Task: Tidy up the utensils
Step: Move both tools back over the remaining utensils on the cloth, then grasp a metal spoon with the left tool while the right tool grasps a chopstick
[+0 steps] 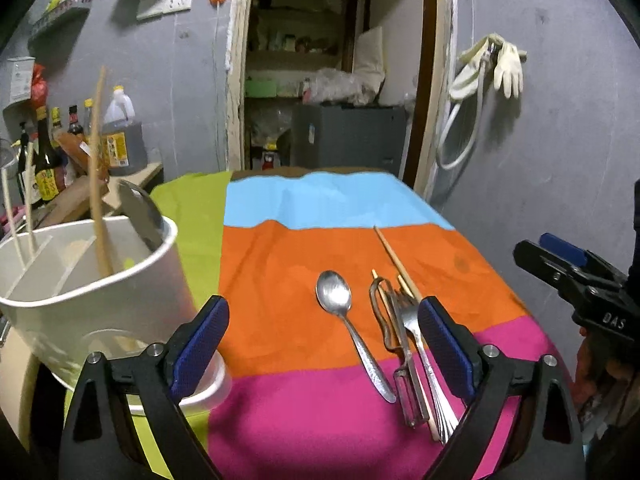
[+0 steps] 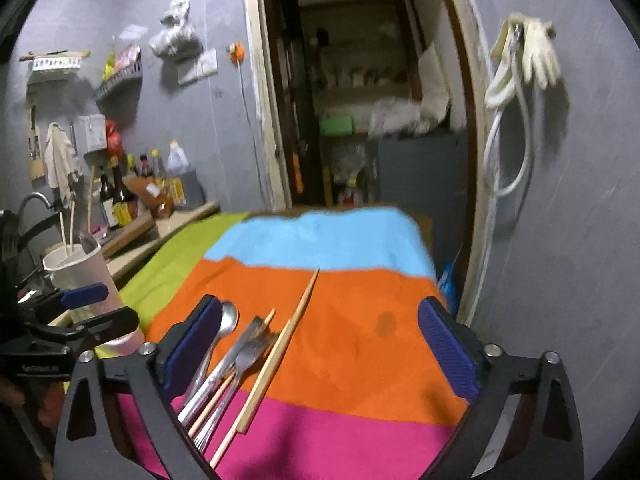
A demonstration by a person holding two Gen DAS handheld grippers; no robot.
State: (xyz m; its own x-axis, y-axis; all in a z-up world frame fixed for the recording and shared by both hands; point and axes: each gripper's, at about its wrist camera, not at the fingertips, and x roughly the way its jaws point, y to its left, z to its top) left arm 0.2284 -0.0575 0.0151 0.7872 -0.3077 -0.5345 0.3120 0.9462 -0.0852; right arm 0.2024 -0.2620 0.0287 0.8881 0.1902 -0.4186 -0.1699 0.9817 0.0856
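1. Blue-padded left gripper (image 1: 323, 342) fills the near edge of its view, jaws spread wide and empty; under it lie the steel spoon (image 1: 347, 324) and, just right, a tangle of steel fork (image 1: 416, 344), metal peeler (image 1: 394, 344) and wooden chopsticks (image 1: 396, 264).
2. Right gripper (image 2: 320, 354) also gapes, nothing between the pads; that pile sits by its left pad.
3. White plastic utensil holder (image 1: 86, 280) stands near-left on the striped multicoloured cloth (image 1: 288, 272), already holding sticks and a ladle.
4. My call: take the spoon first, since it lies apart.
5. Pinch the handle crosswise, low against the cloth.
6. Watch the pile: fork and peeler overlap, so one lift may drag both.
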